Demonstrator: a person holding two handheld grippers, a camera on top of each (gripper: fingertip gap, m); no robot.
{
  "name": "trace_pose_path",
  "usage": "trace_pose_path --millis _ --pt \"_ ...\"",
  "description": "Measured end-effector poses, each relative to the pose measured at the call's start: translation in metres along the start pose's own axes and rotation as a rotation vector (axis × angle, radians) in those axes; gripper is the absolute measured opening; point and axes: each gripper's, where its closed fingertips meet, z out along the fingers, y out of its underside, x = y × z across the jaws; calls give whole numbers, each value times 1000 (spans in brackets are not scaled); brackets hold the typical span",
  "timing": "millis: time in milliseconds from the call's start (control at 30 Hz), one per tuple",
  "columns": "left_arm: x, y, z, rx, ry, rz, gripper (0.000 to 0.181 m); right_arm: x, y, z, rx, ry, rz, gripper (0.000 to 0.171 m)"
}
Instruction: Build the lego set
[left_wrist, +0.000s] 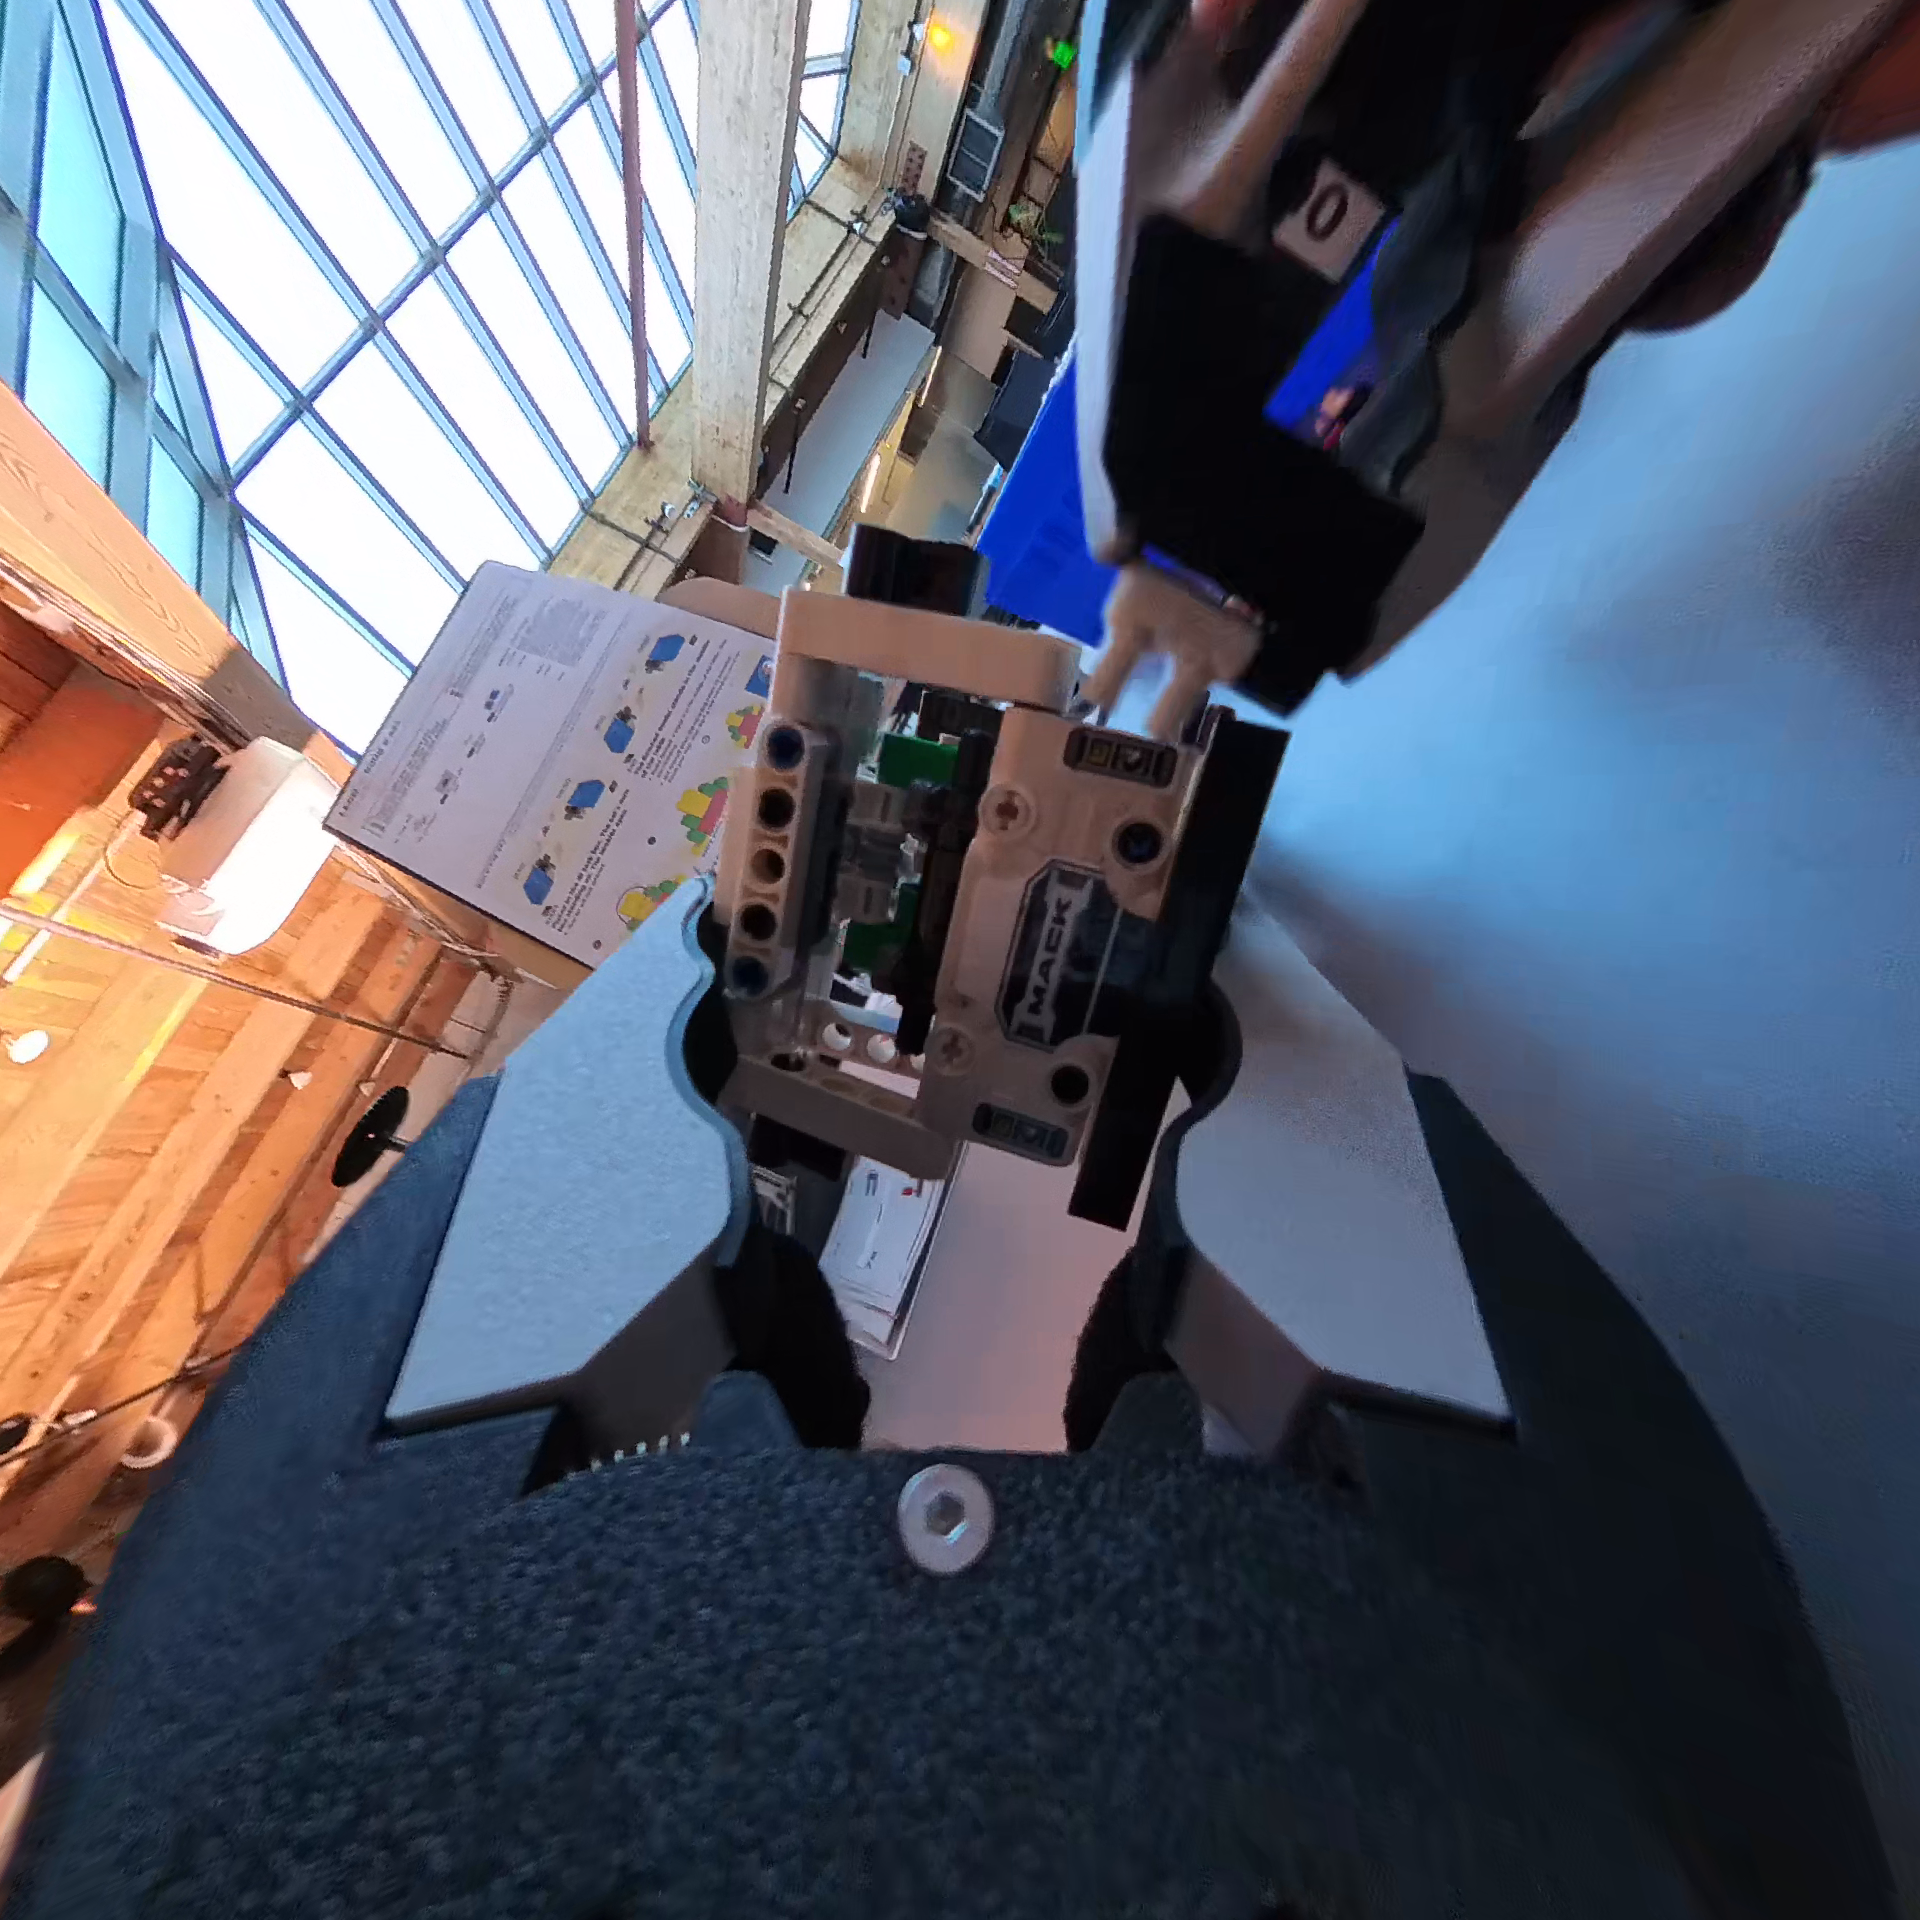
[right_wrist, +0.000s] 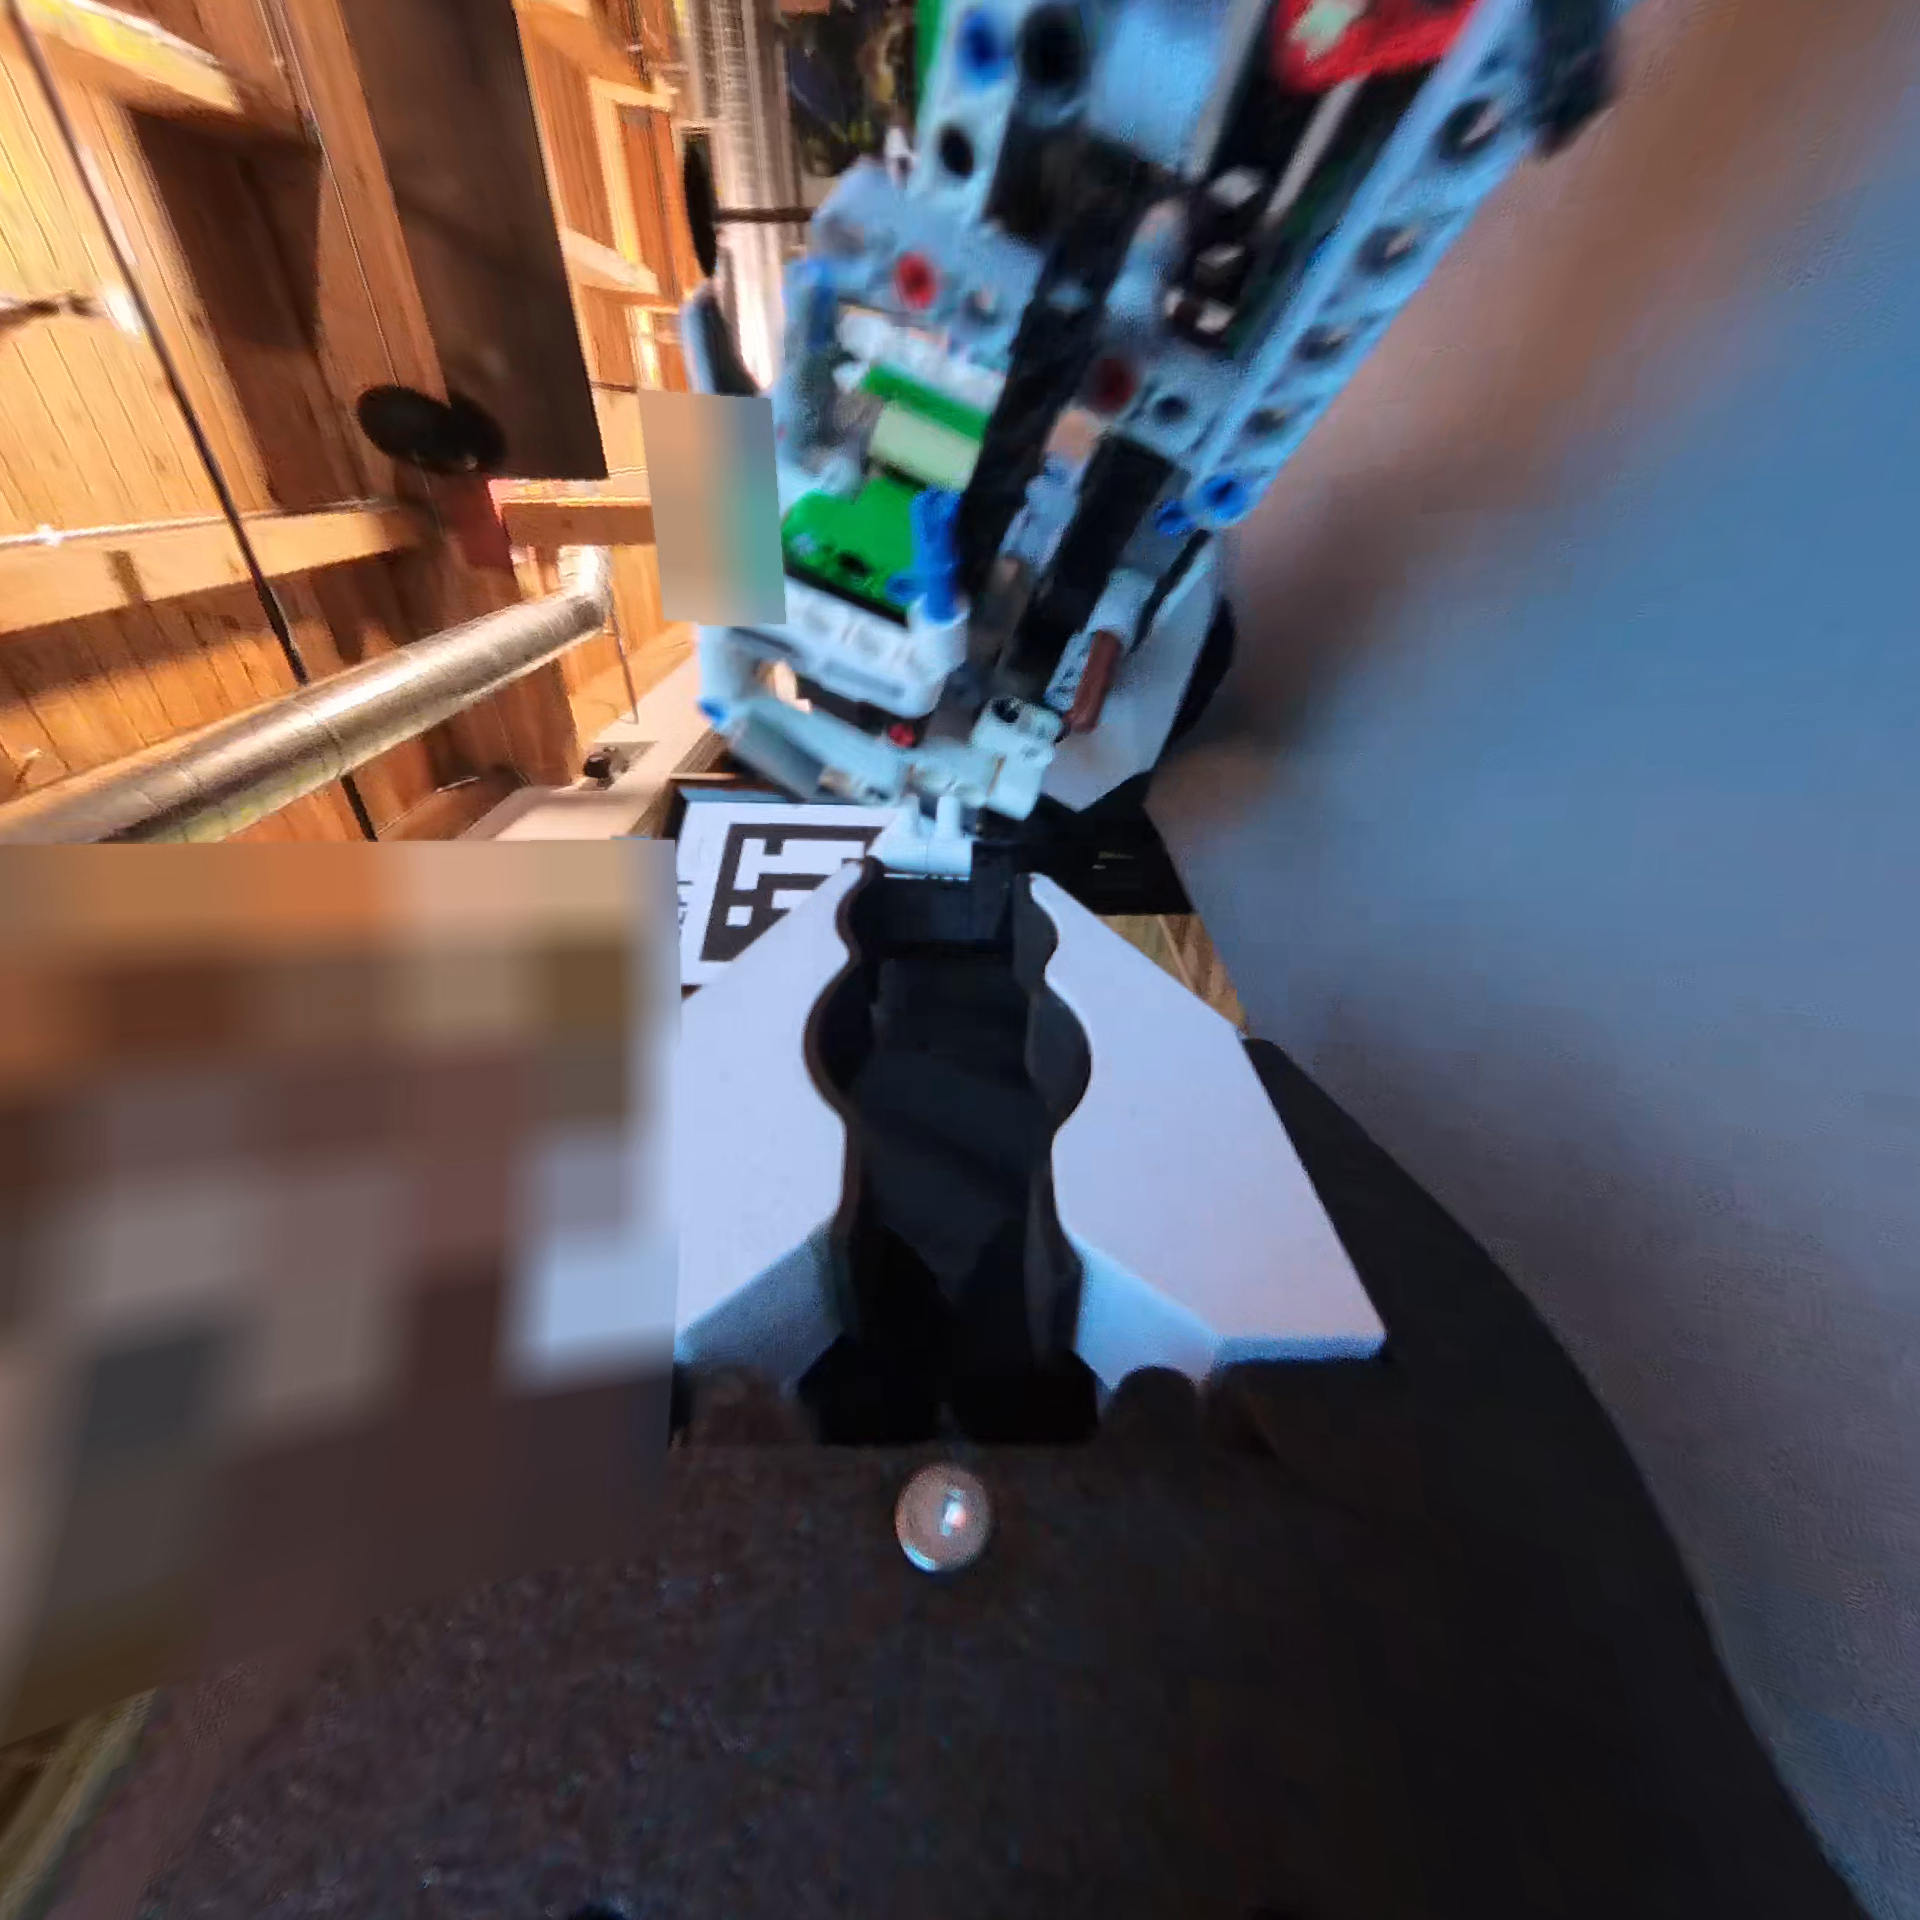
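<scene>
My left gripper (left_wrist: 966, 966) is shut on the lego model (left_wrist: 997, 883), a white beam frame with black and green parts, held up off the table. My right gripper (left_wrist: 1226, 582) comes in from the upper right of the left wrist view. It is shut on a small white connector piece (left_wrist: 1164, 655) whose prongs sit at the model's top right corner. In the blurred right wrist view, my right gripper (right_wrist: 940, 883) pinches the small white piece (right_wrist: 935, 847) at its tips, right against the lower end of the model (right_wrist: 1039, 416).
A printed instruction sheet (left_wrist: 561, 758) stands behind the model, with a blue bin (left_wrist: 1039, 499) beyond it. Loose papers (left_wrist: 894, 1247) lie on the pale table (left_wrist: 1610, 831). A black-and-white marker (right_wrist: 769, 883) and a metal duct (right_wrist: 312, 717) show in the right wrist view. Left tips to right tips: about 8 cm.
</scene>
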Motion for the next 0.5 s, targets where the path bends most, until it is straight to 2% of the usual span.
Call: trace_pose_path --millis 500 --pt "7 5 2 -33 -39 123 84 17 -7 -3 -11 -16 84 26"
